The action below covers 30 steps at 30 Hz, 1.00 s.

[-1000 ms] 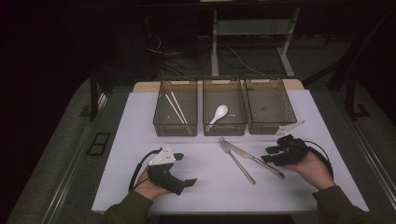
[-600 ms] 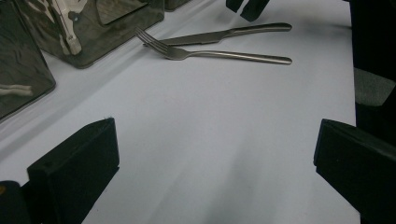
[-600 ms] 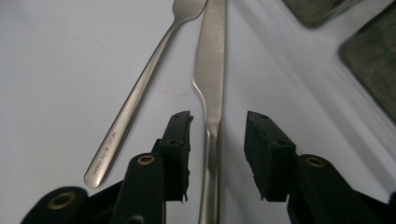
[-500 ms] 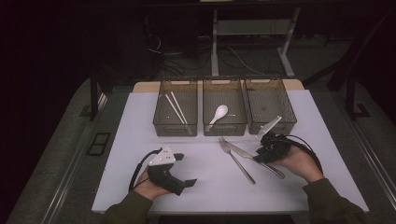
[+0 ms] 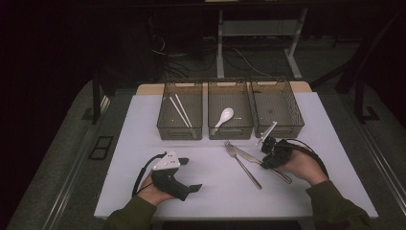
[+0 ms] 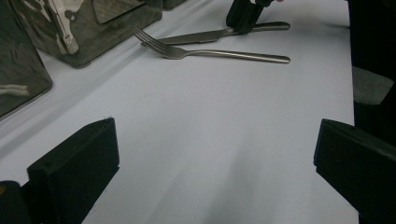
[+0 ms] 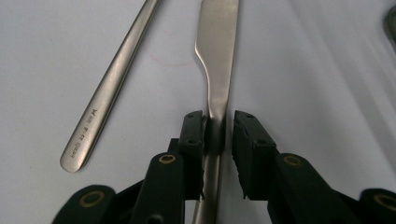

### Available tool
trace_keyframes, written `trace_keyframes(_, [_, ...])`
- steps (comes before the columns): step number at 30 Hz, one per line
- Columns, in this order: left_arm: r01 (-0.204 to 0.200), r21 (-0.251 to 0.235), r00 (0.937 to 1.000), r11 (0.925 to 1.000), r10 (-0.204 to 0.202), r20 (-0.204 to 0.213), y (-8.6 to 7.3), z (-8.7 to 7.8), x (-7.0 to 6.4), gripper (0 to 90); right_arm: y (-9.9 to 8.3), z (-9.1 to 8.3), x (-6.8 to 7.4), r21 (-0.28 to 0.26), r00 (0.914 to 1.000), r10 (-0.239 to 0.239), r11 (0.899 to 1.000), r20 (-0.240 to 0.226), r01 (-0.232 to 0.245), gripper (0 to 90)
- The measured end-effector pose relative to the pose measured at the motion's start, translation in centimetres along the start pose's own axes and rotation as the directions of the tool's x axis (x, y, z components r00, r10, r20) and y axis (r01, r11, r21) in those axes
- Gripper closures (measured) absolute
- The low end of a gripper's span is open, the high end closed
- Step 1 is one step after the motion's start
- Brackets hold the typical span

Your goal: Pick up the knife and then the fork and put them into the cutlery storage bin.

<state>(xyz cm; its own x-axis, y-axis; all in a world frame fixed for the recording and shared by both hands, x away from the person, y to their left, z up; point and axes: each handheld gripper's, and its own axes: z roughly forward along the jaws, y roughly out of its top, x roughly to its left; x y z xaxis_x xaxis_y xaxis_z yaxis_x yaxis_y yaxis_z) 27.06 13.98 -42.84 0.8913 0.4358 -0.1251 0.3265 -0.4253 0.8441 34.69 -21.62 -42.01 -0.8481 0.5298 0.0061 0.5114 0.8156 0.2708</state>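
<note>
A: What differs from a second ago?

B: The right gripper (image 5: 269, 152) has come in leftward from the table's (image 5: 143, 143) right side and now sits over the knife (image 7: 215, 56). The left gripper (image 5: 184, 175) hasn't moved, its jaws spread wide over bare table.

A: And the knife?

B: It lies flat beside the fork (image 7: 109, 88), in front of the trays (image 5: 182, 129). Its handle runs between the right fingers (image 7: 194, 135), which are nearly closed around it, a sliver of gap on one side.

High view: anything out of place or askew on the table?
Nothing damaged or spilled. The knife and fork lie loose and crossed on the white mat, outside the bins. The right gripper straddles the knife handle.
</note>
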Motion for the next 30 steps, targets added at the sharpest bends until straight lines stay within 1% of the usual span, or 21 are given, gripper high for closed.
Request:
trace_keyframes(1, [0.000, 0.000, 1.0000, 1.0000, 0.000, 0.000, 0.0, 0.0, 0.0, 0.0, 0.1, 0.1, 0.1, 0.007, 1.0000, 0.005, 1.000, -0.005, -0.005, 74.9])
trace_keyframes(4, [0.000, 0.000, 1.0000, 1.0000, 0.000, 0.000, 0.0, 0.0, 0.0, 0.0, 0.3, 0.1, 0.2, 0.029, 0.9997, -0.020, 0.999, 0.013, 0.019, 76.7])
trace_keyframes(6, [-0.001, 0.001, 1.0000, 1.0000, 0.001, 0.000, 0.0, 0.0, 0.0, 0.0, 0.6, 0.2, 0.4, 0.044, 0.9999, -0.011, 0.999, 0.009, 0.011, 76.9])
trace_keyframes(7, [-0.002, 0.001, 1.0000, 1.0000, 0.002, 0.000, 0.0, 0.0, 0.0, 0.0, 0.7, 0.2, 0.3, 0.053, 0.9994, -0.026, 0.998, 0.023, 0.025, 77.1])
trace_keyframes(8, [-0.002, 0.001, 1.0000, 1.0000, 0.002, -0.001, 0.0, 0.0, 0.0, 0.0, 0.8, 0.2, 0.5, 0.057, 0.9998, -0.015, 0.998, 0.015, 0.014, 77.3])
trace_keyframes(11, [0.000, -0.001, 1.0000, 1.0000, 0.000, 0.000, 0.0, 0.0, -0.1, 0.0, 1.0, 0.3, 0.4, 0.074, 0.9997, -0.015, 0.997, 0.020, 0.013, 77.9])
trace_keyframes(12, [0.000, -0.001, 1.0000, 1.0000, 0.000, 0.000, 0.0, 0.0, -0.1, 0.0, 1.0, 0.3, 0.4, 0.076, 1.0000, 0.003, 0.997, 0.008, -0.004, 78.3])
trace_keyframes(14, [0.000, -0.001, 1.0000, 1.0000, 0.000, 0.000, 0.0, 0.0, -0.1, 0.0, 1.1, 0.3, 0.3, 0.083, 0.9998, -0.003, 0.997, 0.018, 0.001, 78.8])
trace_keyframes(15, [-0.005, 0.003, 1.0000, 1.0000, 0.005, 0.000, 0.0, 0.0, -0.1, 0.0, 1.1, 0.3, 0.3, 0.082, 0.9999, 0.012, 0.997, 0.004, -0.013, 78.9])
trace_keyframes(16, [-0.005, 0.002, 1.0000, 1.0000, 0.005, 0.000, 0.0, 0.0, -0.1, 0.0, 1.1, 0.3, 0.3, 0.084, 0.9999, 0.016, 0.996, 0.005, -0.016, 79.0])
trace_keyframes(17, [-0.005, 0.002, 1.0000, 1.0000, 0.005, 0.000, 0.0, 0.0, -0.1, 0.0, 1.1, 0.3, 0.3, 0.088, 0.9998, 0.011, 0.996, 0.017, -0.012, 79.2])
trace_keyframes(18, [-0.006, 0.003, 1.0000, 1.0000, 0.006, 0.000, 0.0, 0.0, -0.1, 0.0, 1.1, 0.3, 0.3, 0.089, 0.9997, 0.019, 0.996, 0.018, -0.020, 79.3])
trace_keyframes(23, [-0.012, 0.001, 0.9999, 0.9999, 0.012, 0.001, 0.0, 0.0, -0.1, 0.0, 1.0, 0.3, 0.3, 0.077, 0.9992, 0.032, 0.996, 0.024, -0.033, 79.6])
trace_keyframes(24, [-0.011, 0.001, 0.9999, 0.9999, 0.011, 0.002, 0.0, 0.0, -0.1, 0.0, 0.8, 0.3, 0.3, 0.068, 0.9991, 0.037, 0.997, 0.018, -0.038, 79.7])
trace_keyframes(25, [-0.012, 0.001, 0.9999, 0.9999, 0.012, 0.003, 0.0, 0.0, -0.1, 0.0, 0.7, 0.2, 0.3, 0.056, 0.9989, 0.048, 0.997, -0.001, -0.048, 79.7])
trace_keyframes(26, [-0.009, 0.001, 1.0000, 1.0000, 0.009, 0.004, 0.0, 0.0, -0.1, 0.0, 0.6, 0.2, 0.1, 0.048, 0.9990, 0.044, 0.998, 0.005, -0.044, 79.7])
trace_keyframes(30, [-0.008, 0.000, 1.0000, 1.0000, 0.008, 0.004, 0.0, 0.0, -0.1, 0.0, 0.0, 0.0, -0.3, 0.025, 0.9986, 0.050, 0.998, -0.016, -0.049, 79.6])
